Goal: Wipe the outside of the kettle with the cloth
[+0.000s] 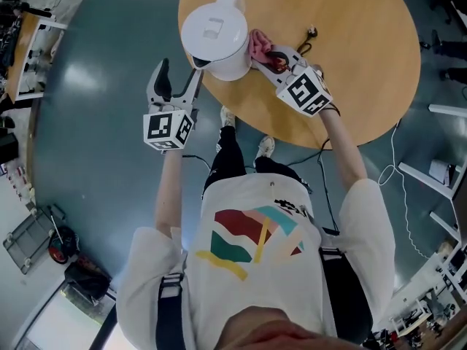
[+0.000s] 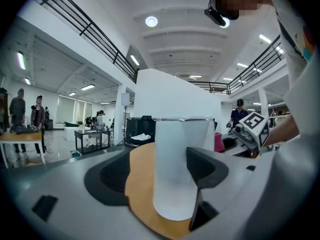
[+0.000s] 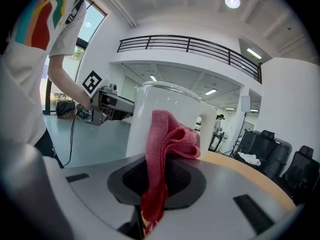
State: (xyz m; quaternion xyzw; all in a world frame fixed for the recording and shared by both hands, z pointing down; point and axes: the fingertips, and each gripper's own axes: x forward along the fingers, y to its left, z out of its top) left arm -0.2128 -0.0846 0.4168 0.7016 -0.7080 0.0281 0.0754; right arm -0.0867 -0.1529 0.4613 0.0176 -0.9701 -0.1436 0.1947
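White plastic kettle [image 1: 215,35] with its lid shut stands upright near my edge of the round wooden table [image 1: 350,42]. A crumpled pink-red cloth [image 1: 259,46] is bunched against the kettle's right wall, about where wall meets table. My right gripper [image 1: 268,55] has its jaws clamped on that cloth; in the right gripper view the fabric rises from between the closed jaws and folds over right in front of the kettle's white side [image 3: 165,111]. I judge it to be touching, or very nearly so. My left gripper [image 1: 180,75] sits at the table edge on the kettle's other side with its jaws spread and nothing clamped. In the left gripper view the kettle body [image 2: 177,174] fills the gap just ahead of them, and I cannot tell whether the right-hand jaw touches it. By my reading, the cloth is picked up and brought to the kettle, so wiping is at most beginning. No dirt or wiped track shows, and the remaining wall, handle side and lid look left to do.
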